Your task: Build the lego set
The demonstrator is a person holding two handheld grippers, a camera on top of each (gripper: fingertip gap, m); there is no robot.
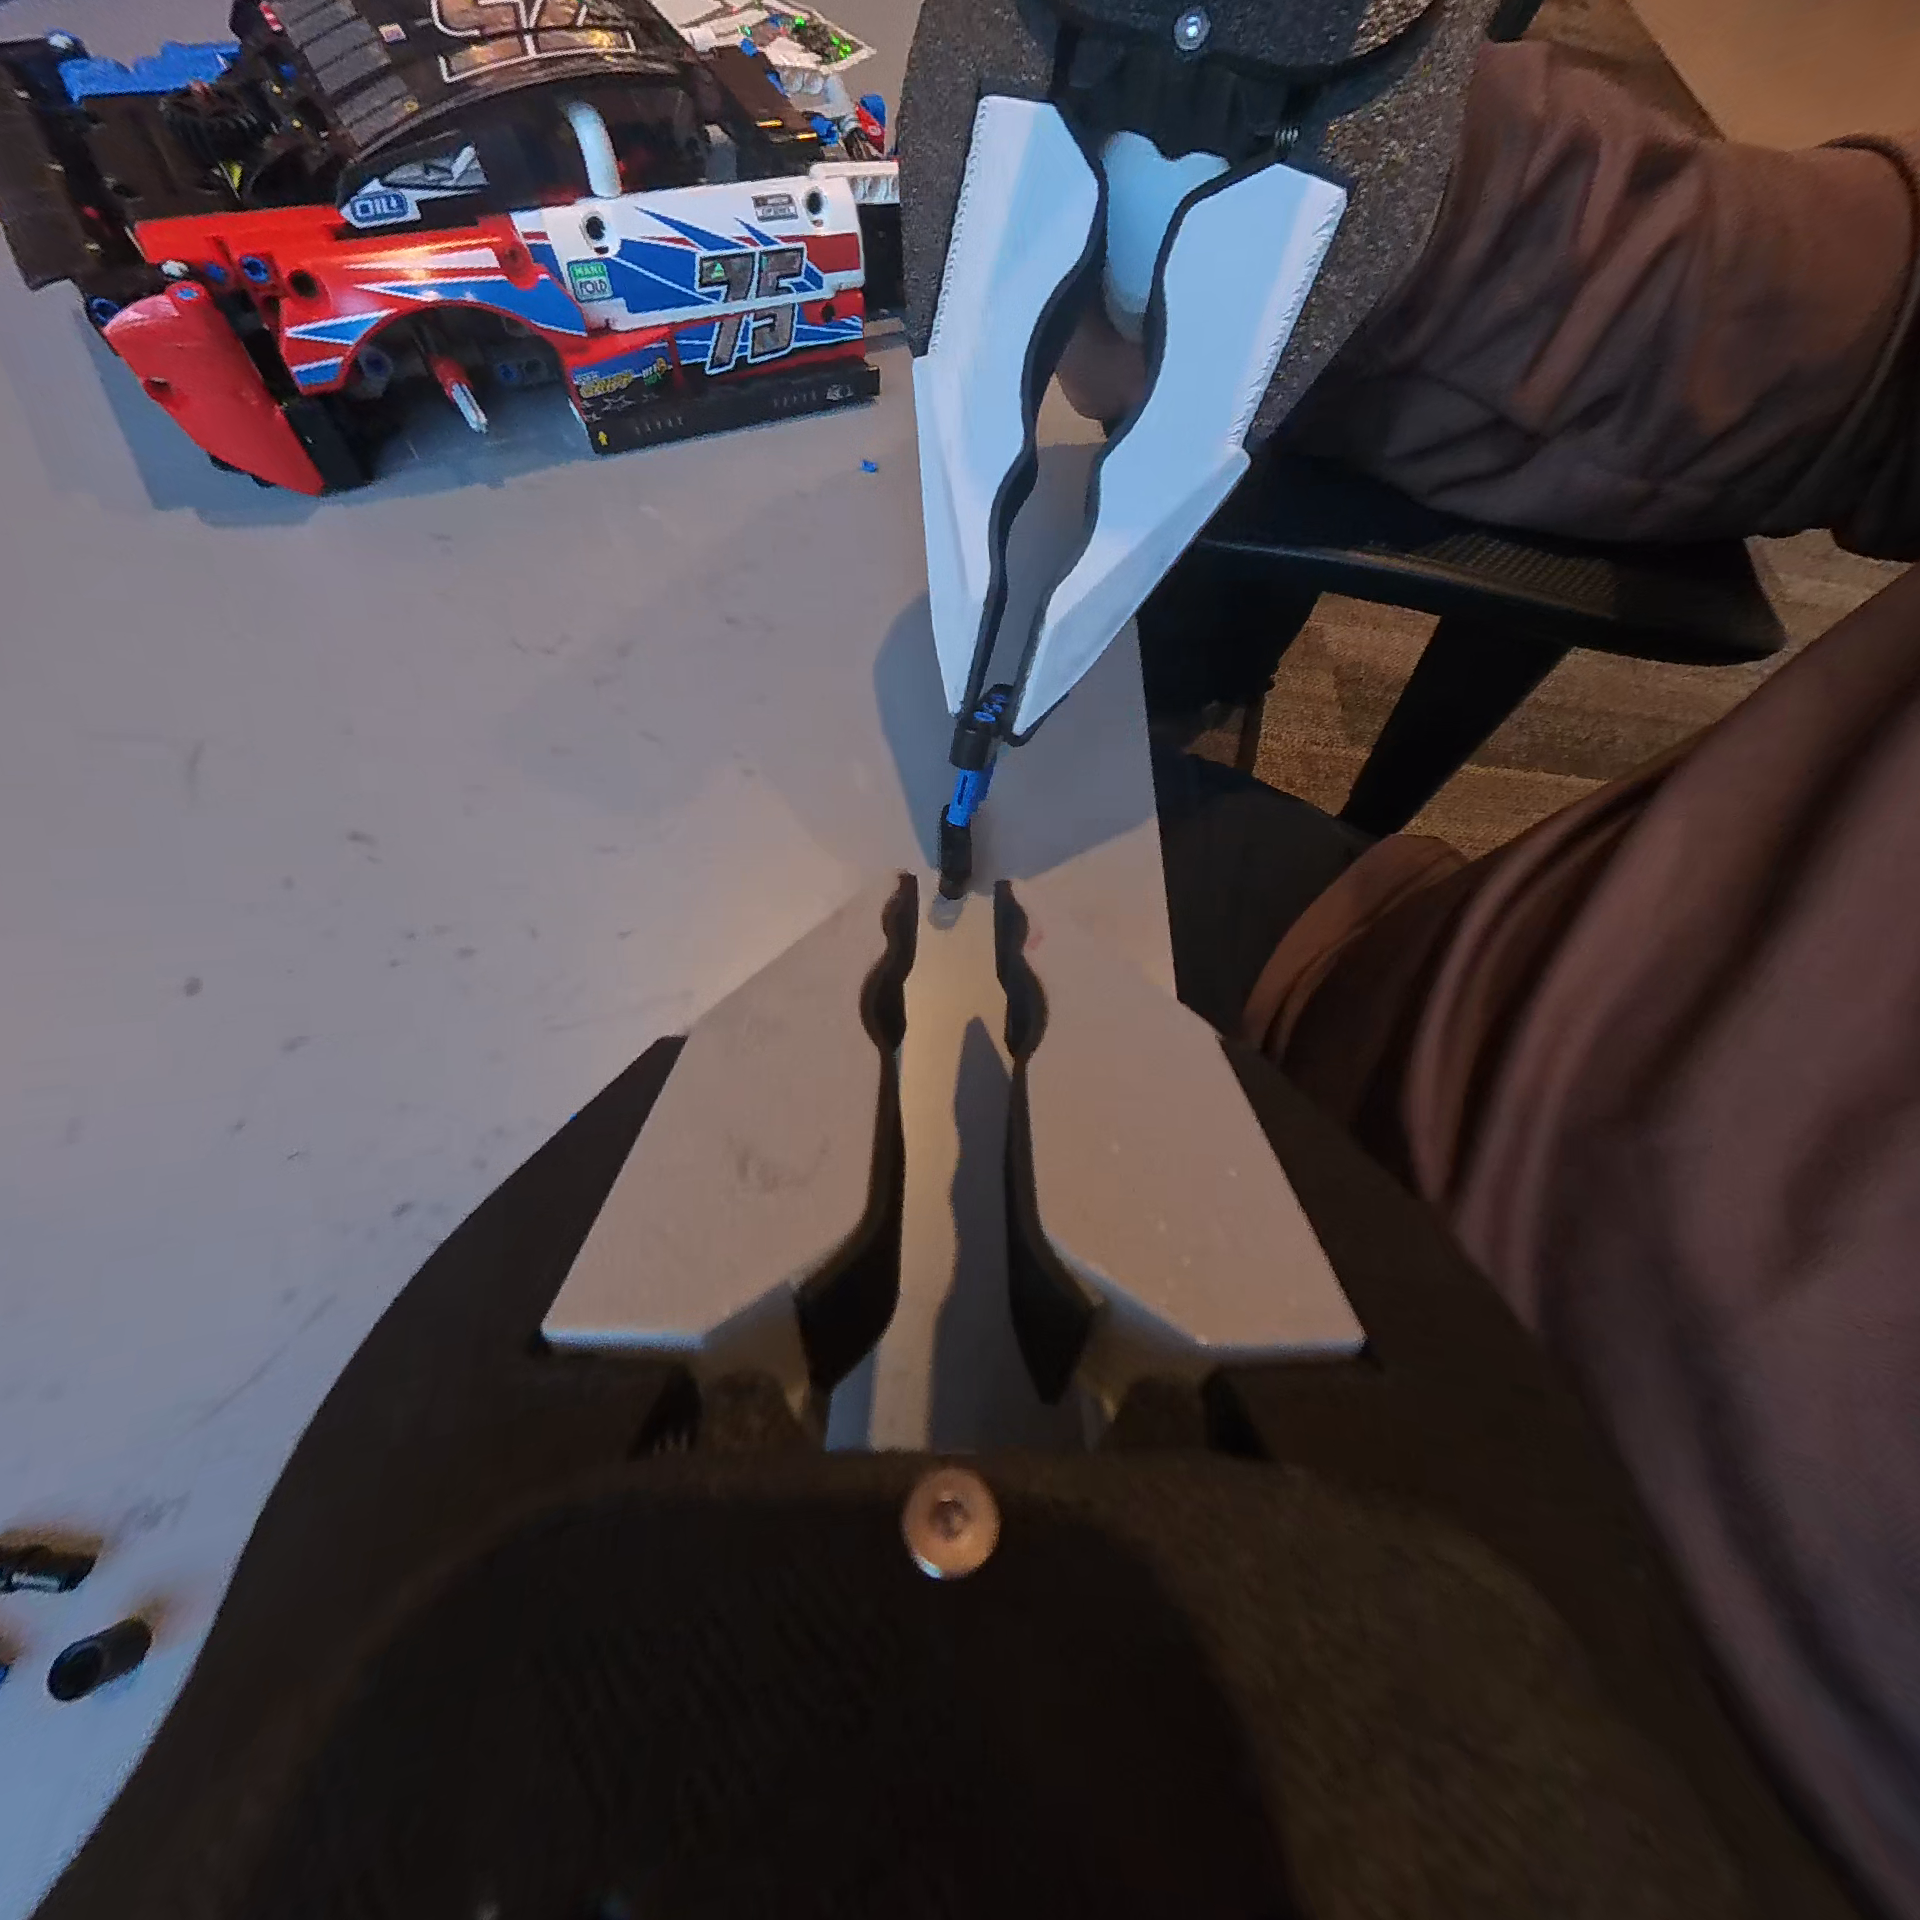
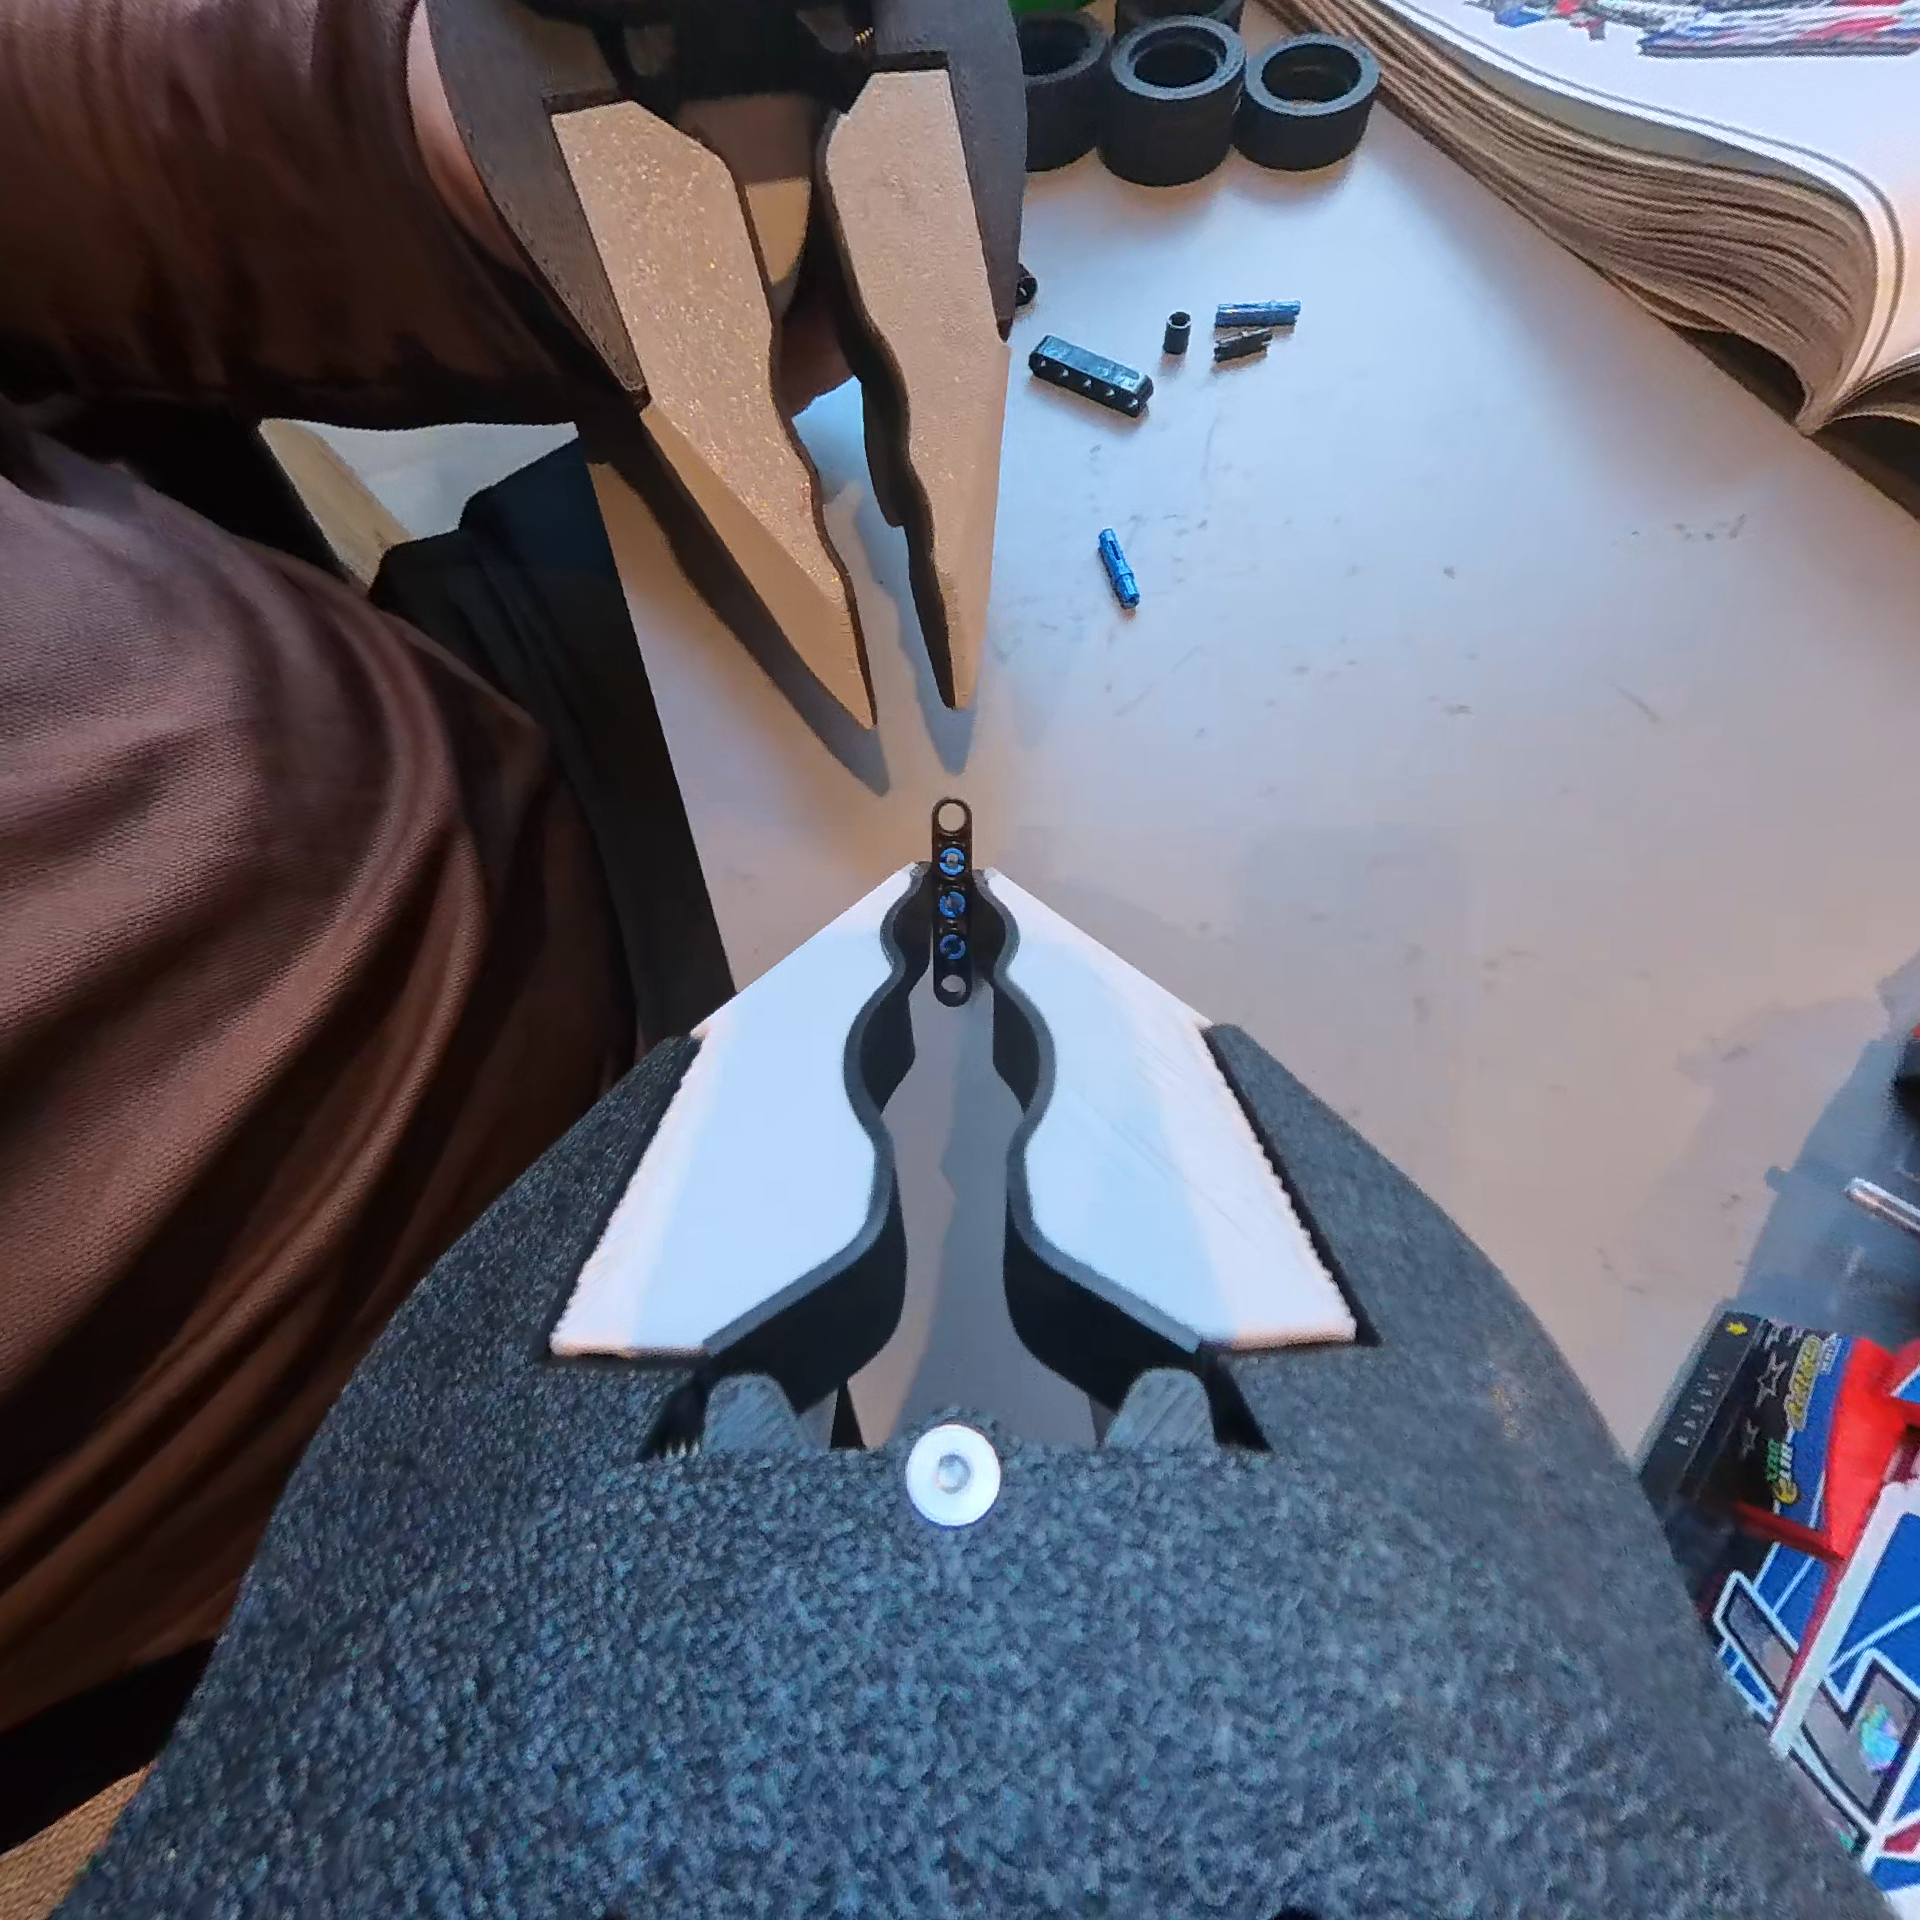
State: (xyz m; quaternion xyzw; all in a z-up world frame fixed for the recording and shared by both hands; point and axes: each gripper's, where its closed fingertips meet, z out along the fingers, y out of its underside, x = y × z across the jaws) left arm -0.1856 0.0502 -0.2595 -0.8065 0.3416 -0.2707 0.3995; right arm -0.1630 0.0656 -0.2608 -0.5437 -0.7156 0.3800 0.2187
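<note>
My right gripper (image 2: 953, 875) is shut on a thin black lego beam (image 2: 951, 906) with three blue pins in its holes. The beam stands on edge and its far end sticks out past the fingertips. In the left wrist view the right gripper (image 1: 987, 717) comes down from above with the beam (image 1: 964, 800) pointing at my left gripper (image 1: 953, 886). The left gripper is open a narrow gap and empty; in the right wrist view it (image 2: 914, 712) is just short of the beam's end, not touching. The partly built red, white and blue race car (image 1: 499, 301) stands at the far left.
Loose parts lie on the grey table (image 2: 1455, 831): a black beam (image 2: 1091, 376), blue pins (image 2: 1119, 568), a black bush (image 2: 1176, 332). Black tyres (image 2: 1184, 94) and a thick instruction booklet (image 2: 1662, 177) are beyond. The table edge (image 1: 1155, 748) and a chair (image 1: 1475, 592) are close by. Left and right tips are no more than a few centimetres apart.
</note>
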